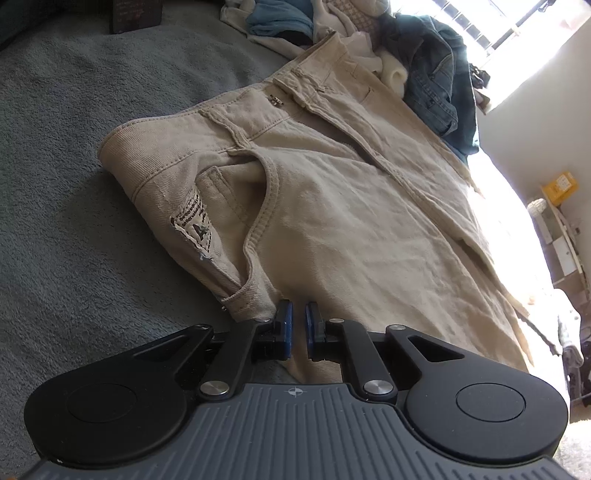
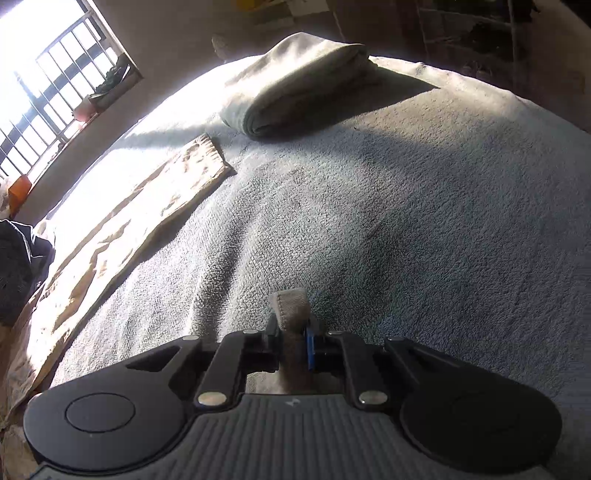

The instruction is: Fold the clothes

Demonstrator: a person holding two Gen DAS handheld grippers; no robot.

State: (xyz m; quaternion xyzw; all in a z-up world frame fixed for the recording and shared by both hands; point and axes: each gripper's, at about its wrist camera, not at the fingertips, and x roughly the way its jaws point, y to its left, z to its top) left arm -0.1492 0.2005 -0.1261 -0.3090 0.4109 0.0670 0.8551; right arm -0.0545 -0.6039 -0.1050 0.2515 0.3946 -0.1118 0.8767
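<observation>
Beige trousers lie flat on a grey blanket, waistband at the far side, a front pocket with a white label facing me. My left gripper hovers at the trousers' near edge beside the pocket, its blue pads a narrow gap apart with nothing between them. In the right wrist view one trouser leg stretches across the blanket to the left. My right gripper is shut on a beige fabric edge of the trousers that sticks up between the fingers.
A pile of unfolded clothes with denim jeans lies beyond the waistband. A folded light towel-like garment sits at the far side of the bed. A barred window is at left, shelves at right.
</observation>
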